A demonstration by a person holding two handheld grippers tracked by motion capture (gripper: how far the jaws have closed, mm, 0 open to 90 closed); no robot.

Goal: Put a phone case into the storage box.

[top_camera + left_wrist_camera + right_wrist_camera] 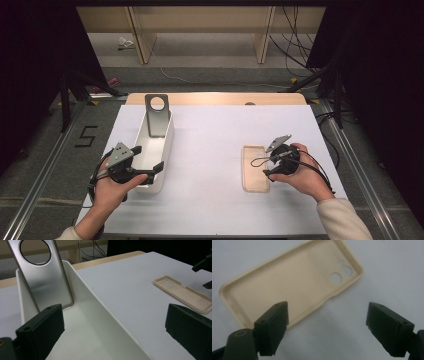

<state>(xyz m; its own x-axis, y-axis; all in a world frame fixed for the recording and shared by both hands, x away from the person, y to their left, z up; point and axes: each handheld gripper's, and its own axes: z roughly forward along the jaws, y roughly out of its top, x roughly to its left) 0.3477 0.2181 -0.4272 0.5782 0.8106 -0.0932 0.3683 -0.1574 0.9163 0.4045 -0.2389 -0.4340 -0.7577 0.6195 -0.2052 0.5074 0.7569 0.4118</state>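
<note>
- Right tool (325, 327), jaws spread wide, hovers low in the right gripper view just beside the beige phone case (287, 282), apparently lining up to pinch its long edge.
- The case lies flat, hollow side up, right of centre on the white surface (210, 150).
- Left tool (145, 162), likewise spread and holding nothing, straddles the white bin's (167, 145) right wall at lower left of the high view, probably to steady it.
- A metal plate (42, 277) leans inside the bin's far end.

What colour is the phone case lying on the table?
Pale beige phone case, clearest in the right gripper view.

One case (254, 169), one bin (162, 150), one plate (156, 116).
</note>
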